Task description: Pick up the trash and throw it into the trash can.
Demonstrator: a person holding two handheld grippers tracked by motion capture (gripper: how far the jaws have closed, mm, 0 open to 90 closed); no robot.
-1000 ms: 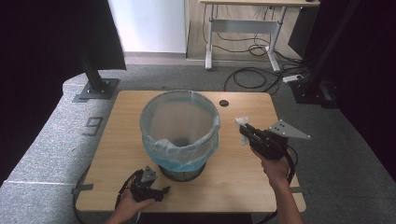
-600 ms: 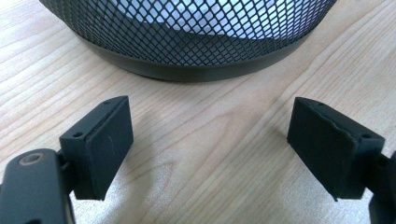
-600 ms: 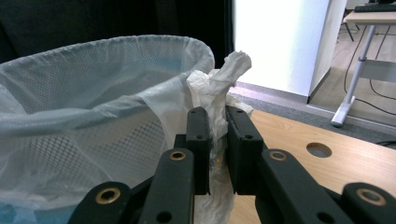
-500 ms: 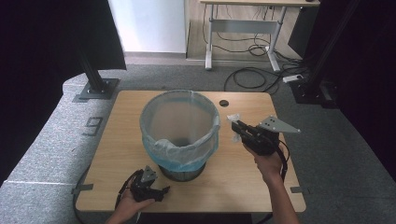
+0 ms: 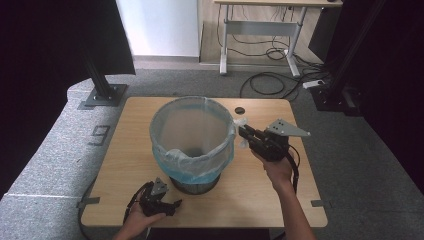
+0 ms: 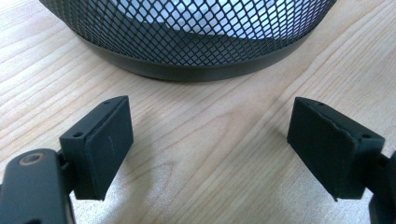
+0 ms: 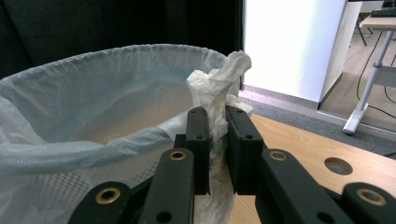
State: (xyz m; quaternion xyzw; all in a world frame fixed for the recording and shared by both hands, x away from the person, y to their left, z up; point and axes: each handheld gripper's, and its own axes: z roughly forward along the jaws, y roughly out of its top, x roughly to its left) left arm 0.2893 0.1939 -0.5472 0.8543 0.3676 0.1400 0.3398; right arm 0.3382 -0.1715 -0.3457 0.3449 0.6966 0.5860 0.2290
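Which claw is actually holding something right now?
The right claw, shut on the crumpled white paper beside the lined bin. The left claw sits open near the bin's base.

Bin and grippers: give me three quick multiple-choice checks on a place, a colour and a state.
1. Where is the left gripper?
A. on the table in front of the bin
B. inside the bin
C. behind the bin

2. What colour is the bin's mesh?
A. white
B. black
C. red

3. What is the right gripper doing?
A. hanging open
B. shut on nothing
C. shut on crumpled paper

Answers: 1 A, it lies near the bin's base. 2 B, the left gripper view shows dark mesh. 3 C, white paper sits pinched between its jaws.
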